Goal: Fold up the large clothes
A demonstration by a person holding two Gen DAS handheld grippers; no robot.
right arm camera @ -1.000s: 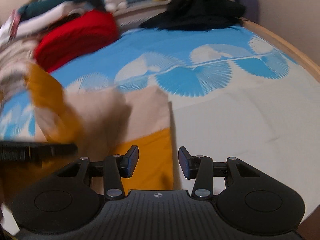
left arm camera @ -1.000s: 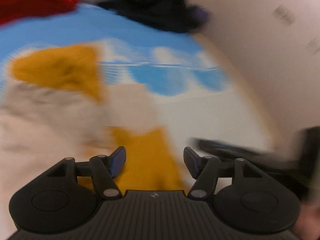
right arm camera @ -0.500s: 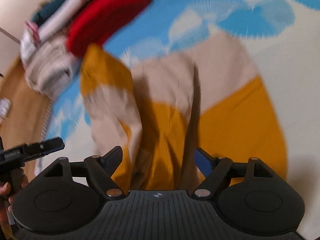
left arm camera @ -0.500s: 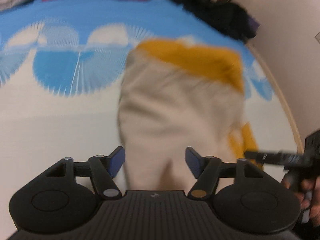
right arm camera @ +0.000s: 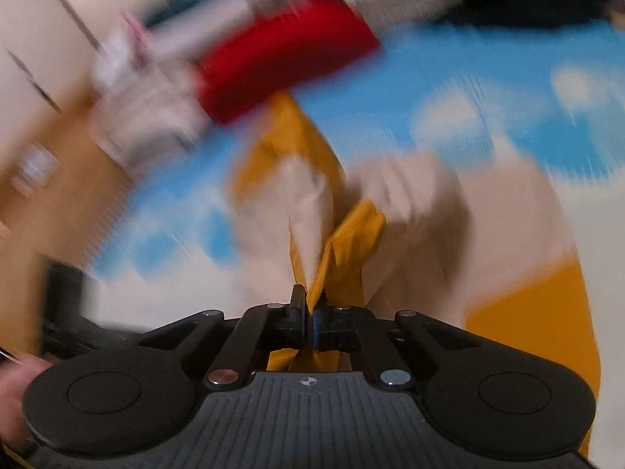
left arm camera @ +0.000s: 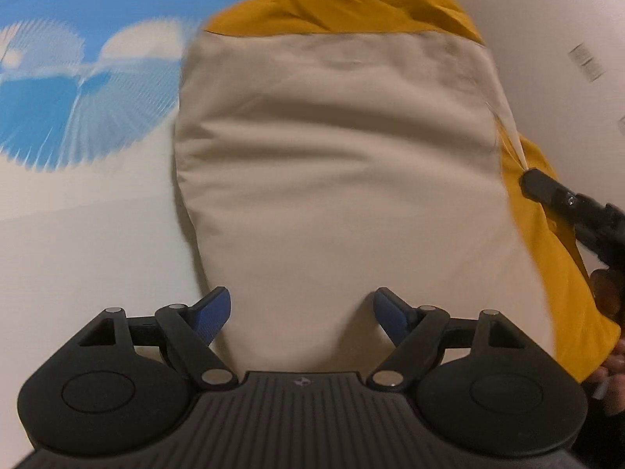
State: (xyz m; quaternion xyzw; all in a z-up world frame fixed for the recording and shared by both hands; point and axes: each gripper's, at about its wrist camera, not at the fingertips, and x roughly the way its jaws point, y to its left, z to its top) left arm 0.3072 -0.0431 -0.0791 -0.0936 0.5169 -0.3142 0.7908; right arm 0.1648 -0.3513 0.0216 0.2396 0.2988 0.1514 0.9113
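The left gripper hangs with its blue-tipped fingers spread wide over the beige and mustard-yellow cloth garment, which lies on the blue-and-white fan-patterned bedsheet. The right gripper is pressed together, pinching a bunched edge of that garment.

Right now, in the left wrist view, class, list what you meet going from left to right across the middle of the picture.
Blue and white bedsheet → beige panel of the garment → mustard-yellow edge of the garment → right gripper pinching that edge → pale wall.
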